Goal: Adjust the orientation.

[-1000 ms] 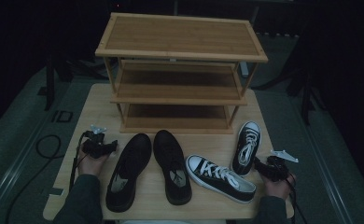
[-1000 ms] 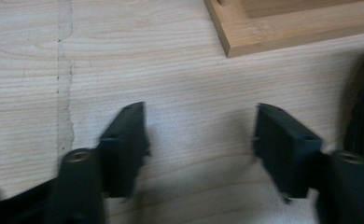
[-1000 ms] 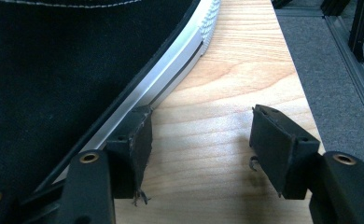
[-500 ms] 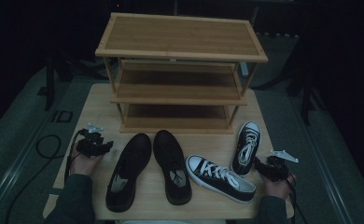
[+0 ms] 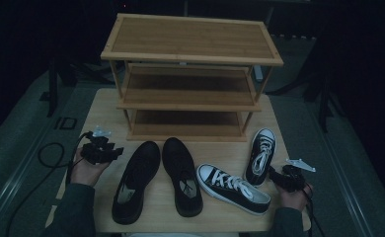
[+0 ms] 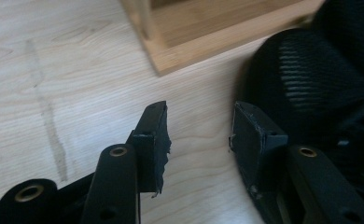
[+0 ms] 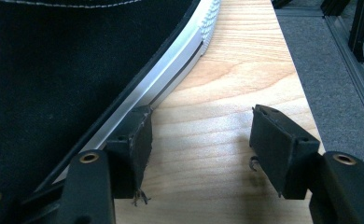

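From the high view, your left claw (image 5: pixel 115 152) sits at the left edge of the tabletop (image 5: pixel 99 111), just beside the toe end of the left black shoe (image 5: pixel 135 180). That shoe's long axis runs toward you and away from you, toe pointing at the bamboo rack (image 5: pixel 190 74), so it lies to the claw's right. Your right claw (image 5: pixel 274 174) rests at the right edge, right by the heel of the upright sneaker (image 5: pixel 260 155), which also points toe-first at the rack. The second black shoe (image 5: pixel 182 181) and the slanted sneaker (image 5: pixel 232 188) lie between, each nearer one hand than the other.

In the left claw's view, the left claw (image 6: pixel 199 133) has its jaws apart with bare wood between them. The left black shoe (image 6: pixel 311 84) presses in beside the right-hand jaw, possibly touching, though I cannot tell for sure. The rack's base corner (image 6: pixel 203 46) is just ahead, which the high view only hints at.

In the right claw's view, the right claw (image 7: pixel 199 135) is also spread wide and holds nothing. The sneaker's white sole rim (image 7: pixel 171 70) meets the left-hand jaw, with the black canvas off to that side. The high view cannot show this closeness.
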`<state>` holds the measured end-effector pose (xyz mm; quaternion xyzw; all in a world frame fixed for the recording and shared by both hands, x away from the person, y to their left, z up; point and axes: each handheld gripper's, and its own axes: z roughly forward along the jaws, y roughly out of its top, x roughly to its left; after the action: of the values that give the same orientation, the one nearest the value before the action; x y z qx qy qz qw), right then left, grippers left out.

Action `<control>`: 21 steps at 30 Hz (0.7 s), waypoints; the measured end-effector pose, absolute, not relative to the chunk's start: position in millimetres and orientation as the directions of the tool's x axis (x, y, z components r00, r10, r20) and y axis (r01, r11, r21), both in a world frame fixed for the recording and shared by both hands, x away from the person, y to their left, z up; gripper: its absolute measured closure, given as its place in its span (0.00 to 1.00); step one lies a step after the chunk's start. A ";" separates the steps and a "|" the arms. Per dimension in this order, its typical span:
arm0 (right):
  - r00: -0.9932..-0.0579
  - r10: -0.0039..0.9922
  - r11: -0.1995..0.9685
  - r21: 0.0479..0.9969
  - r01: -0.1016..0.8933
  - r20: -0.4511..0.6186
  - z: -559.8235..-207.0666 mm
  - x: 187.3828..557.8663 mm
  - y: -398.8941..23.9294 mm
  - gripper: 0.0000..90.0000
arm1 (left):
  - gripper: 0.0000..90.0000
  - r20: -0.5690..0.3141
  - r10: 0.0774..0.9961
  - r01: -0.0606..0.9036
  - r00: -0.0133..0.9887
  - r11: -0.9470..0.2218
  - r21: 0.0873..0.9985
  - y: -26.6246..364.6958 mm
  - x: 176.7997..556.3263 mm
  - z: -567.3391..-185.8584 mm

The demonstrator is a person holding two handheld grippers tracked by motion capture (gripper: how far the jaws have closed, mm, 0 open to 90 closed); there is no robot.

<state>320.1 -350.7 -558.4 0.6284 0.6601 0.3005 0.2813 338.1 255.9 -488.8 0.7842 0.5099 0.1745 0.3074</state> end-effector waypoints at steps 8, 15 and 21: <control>-0.052 0.999 0.029 0.750 0.661 0.007 -558.4 320.0 -350.7 0.43 | 0.64 -0.056 0.872 0.672 0.487 -0.333 0.661 241.9 330.1 -470.1; -0.052 0.999 0.029 0.751 0.660 0.006 -558.4 320.1 -350.7 0.43 | 0.66 -0.059 0.848 0.660 0.527 -0.365 0.656 232.9 320.2 -455.3; -0.052 0.999 0.029 0.750 0.661 0.007 -558.4 320.0 -350.7 0.43 | 0.66 -0.053 0.830 0.646 0.556 -0.391 0.656 228.5 312.3 -444.7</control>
<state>320.0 -350.7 -558.4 0.6285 0.6599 0.3006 0.2812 312.3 228.5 -444.7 0.8215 0.4490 0.1433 0.3208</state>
